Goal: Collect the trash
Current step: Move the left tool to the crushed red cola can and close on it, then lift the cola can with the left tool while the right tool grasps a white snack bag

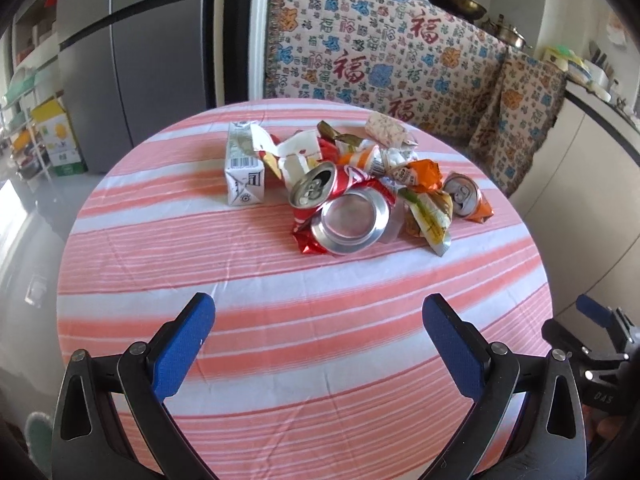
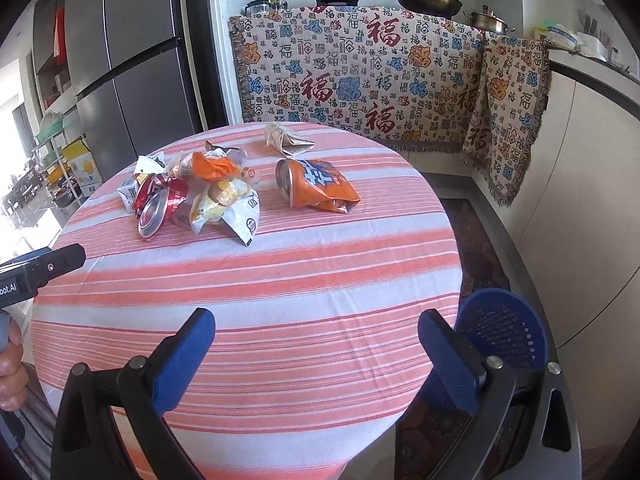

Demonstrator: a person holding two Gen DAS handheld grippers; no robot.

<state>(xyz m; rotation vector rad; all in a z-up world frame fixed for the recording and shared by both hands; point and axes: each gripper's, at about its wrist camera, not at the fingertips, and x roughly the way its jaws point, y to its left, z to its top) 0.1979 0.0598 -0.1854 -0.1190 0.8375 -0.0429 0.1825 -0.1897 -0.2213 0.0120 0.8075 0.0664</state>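
Trash lies heaped on the far half of the round striped surface. We note a white carton with a barcode at the left, a crushed red can at the centre, and an orange can at the right, its lettering unreadable. Left gripper and right gripper: fingers spread wide, holding nothing, over the near edge. A blue basket stands on the floor near right. The hanging cloth repeats the character 福.
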